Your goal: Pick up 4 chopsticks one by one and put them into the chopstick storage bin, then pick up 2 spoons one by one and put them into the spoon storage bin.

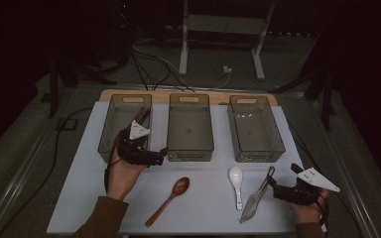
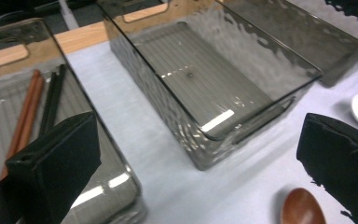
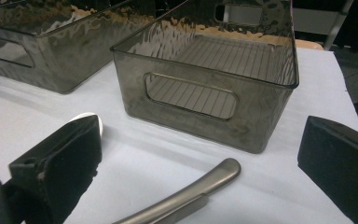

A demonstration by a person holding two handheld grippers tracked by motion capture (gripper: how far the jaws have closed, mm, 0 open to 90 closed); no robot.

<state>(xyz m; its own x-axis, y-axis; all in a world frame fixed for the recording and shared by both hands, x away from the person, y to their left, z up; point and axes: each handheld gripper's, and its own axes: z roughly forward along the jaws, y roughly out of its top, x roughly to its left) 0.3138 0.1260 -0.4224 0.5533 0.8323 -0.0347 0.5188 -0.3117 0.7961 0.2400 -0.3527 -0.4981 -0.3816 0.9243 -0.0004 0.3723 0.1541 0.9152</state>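
Between the right tool's [image 3: 200,158] spread jaws lies smooth metal tongs [image 3: 186,196].

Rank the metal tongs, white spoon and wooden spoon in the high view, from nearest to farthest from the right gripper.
From the right gripper:
1. Metal tongs, right beside its jaws.
2. White spoon, just left of the tongs.
3. Wooden spoon, farther left, near the table's middle.

Ahead of my right gripper [image 1: 273,184] the tongs [image 1: 258,196] lie on open table; beyond them the right bin [image 1: 255,130] walls me off. White spoon [image 1: 236,184] lies beside.
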